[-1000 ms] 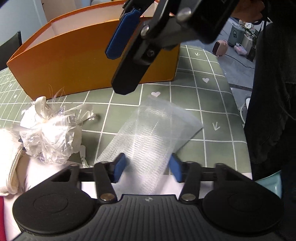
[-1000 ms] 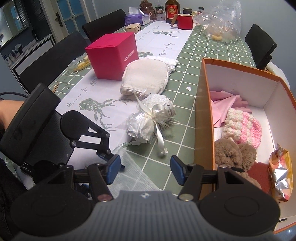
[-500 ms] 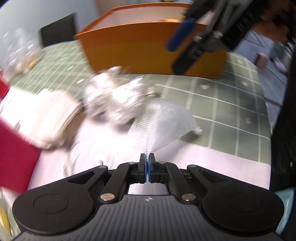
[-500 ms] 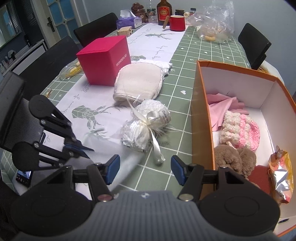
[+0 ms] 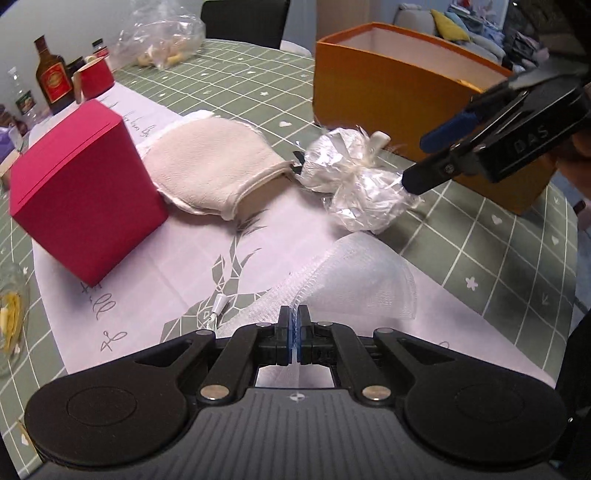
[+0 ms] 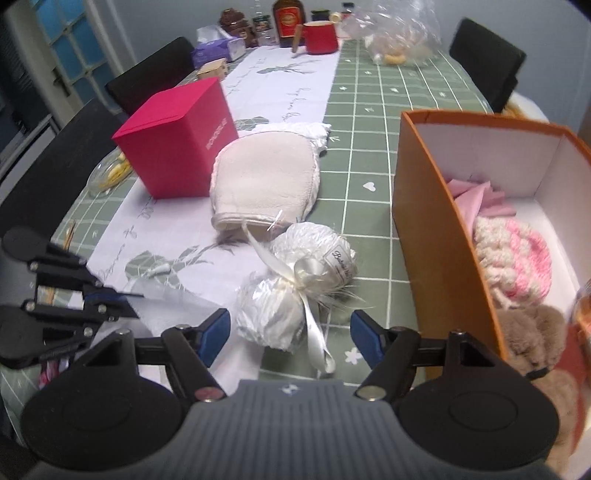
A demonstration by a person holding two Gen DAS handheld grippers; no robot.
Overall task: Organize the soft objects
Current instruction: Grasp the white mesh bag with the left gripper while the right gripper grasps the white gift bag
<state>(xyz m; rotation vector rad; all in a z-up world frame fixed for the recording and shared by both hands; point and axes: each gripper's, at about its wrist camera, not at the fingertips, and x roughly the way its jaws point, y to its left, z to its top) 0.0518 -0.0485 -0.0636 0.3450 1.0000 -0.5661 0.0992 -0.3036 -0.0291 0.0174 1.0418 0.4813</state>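
Left gripper (image 5: 294,325) pressed together, pinching the gathered edge of a white mesh pouch (image 5: 354,280); the pouch fans out from the pads toward 1 o'clock over the white table runner (image 5: 184,266). Right gripper (image 6: 290,326) spread, jaws opening, blue pads either side of a cellophane-wrapped white bundle (image 6: 295,291) tied with a cream ribbon; pads not touching it, the bundle lies on the table just ahead between them. In the left wrist view the same bundle (image 5: 354,181) sits at 12 o'clock from the pouch, the right gripper's lower finger (image 5: 439,173) at its 3 o'clock edge, contact unclear. Cream fleece mitt-like piece (image 6: 266,181) lies flat at 11 o'clock of the bundle, near it, partly on the runner. Magenta cube box (image 6: 177,147) at 9 o'clock of the cream piece, just beside it. Orange box (image 6: 424,206) open, at 3 o'clock of the bundle, on the green checked tablecloth (image 6: 369,122); inside: pink cloth (image 6: 476,195) at the far end, pink-and-cream knit item (image 6: 509,258) in the middle, brown plush (image 6: 532,332) nearest. Far table end: red mug (image 6: 321,37), bottle (image 6: 288,18), clear bag (image 6: 402,40) with food. Small white pull tag (image 5: 218,306) on the runner at 10 o'clock of the left pads.
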